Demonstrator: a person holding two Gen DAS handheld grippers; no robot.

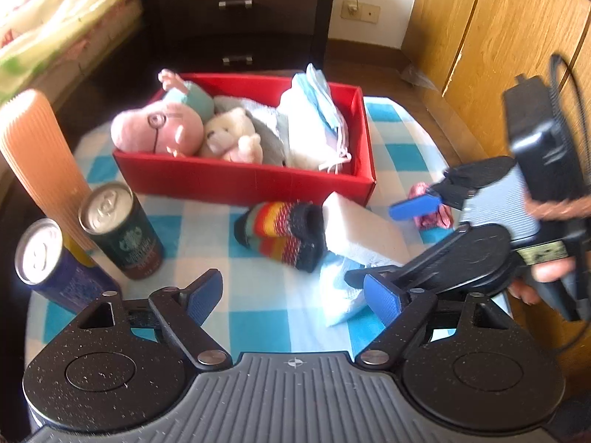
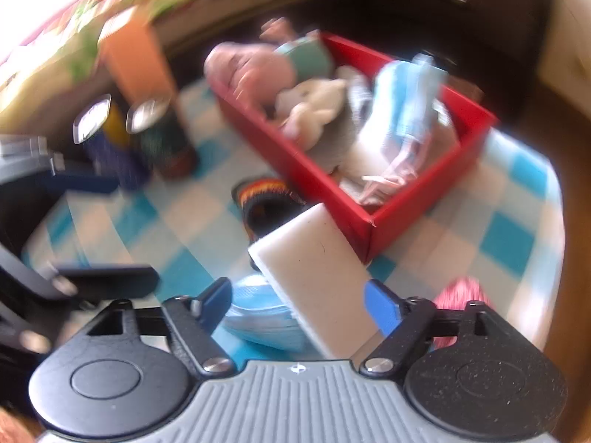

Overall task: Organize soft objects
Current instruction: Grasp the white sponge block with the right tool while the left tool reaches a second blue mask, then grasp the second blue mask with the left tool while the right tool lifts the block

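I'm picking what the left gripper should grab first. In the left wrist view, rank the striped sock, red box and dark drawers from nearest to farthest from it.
From the left gripper:
1. Striped sock, on the checked cloth just ahead.
2. Red box, behind the sock.
3. Dark drawers, beyond the table.

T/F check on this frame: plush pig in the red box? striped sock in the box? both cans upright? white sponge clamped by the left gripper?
1. The plush pig lies in the red box. True.
2. The striped sock is in the box. False: it lies on the checked cloth in front of it.
3. Both cans stand upright. True.
4. The left gripper clamps the white sponge. False: its jaws are open and hold nothing.
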